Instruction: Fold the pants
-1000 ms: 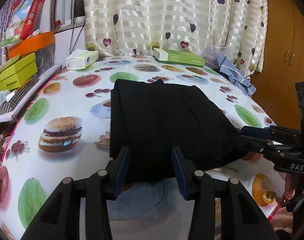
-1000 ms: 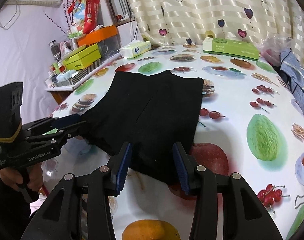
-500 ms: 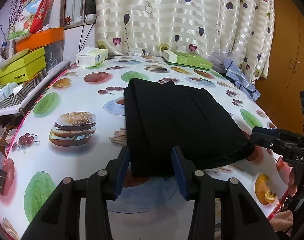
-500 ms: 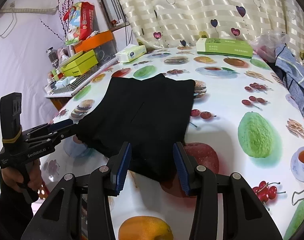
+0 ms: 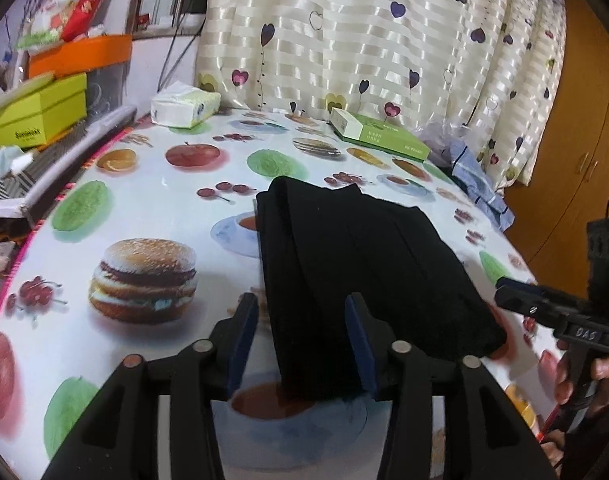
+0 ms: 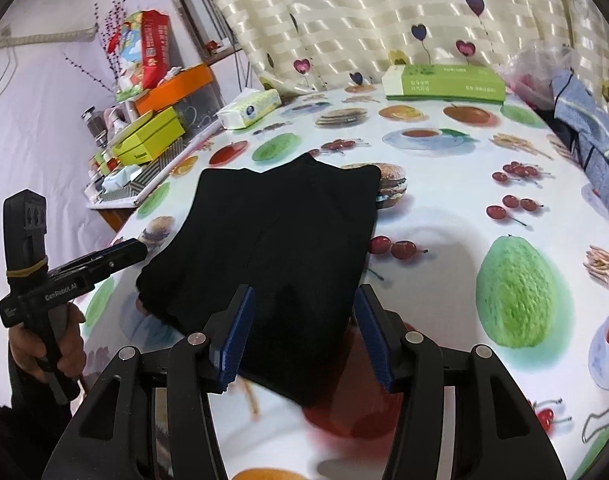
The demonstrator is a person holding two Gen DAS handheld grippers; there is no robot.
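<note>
The black pants (image 5: 364, 260) lie folded into a flat stack on the fruit-print table (image 5: 144, 184). My left gripper (image 5: 300, 308) hovers over their near left corner with its jaws opening. The cloth shows between the blue pads (image 5: 242, 332) but is not pinched. In the right wrist view the pants (image 6: 288, 220) sit the same way under my right gripper (image 6: 304, 300), which is also opening over the near right corner without pinching the cloth. Each gripper shows in the other's view: the right gripper (image 5: 504, 284) beside the stack's right edge, the left gripper (image 6: 120, 254) beside its left edge.
A tissue pack (image 5: 186, 109) and a green box (image 5: 378, 136) stand at the table's far side by the curtain. Blue striped cloth (image 5: 476, 184) is heaped at the far right. Stacked boxes (image 5: 36, 116) crowd a shelf on the left. A wooden cabinet (image 5: 576, 160) stands right.
Both grippers' jaws have spread wider. The left gripper has drifted toward the stack's left edge and the right toward its right edge. The pants lie as before.
</note>
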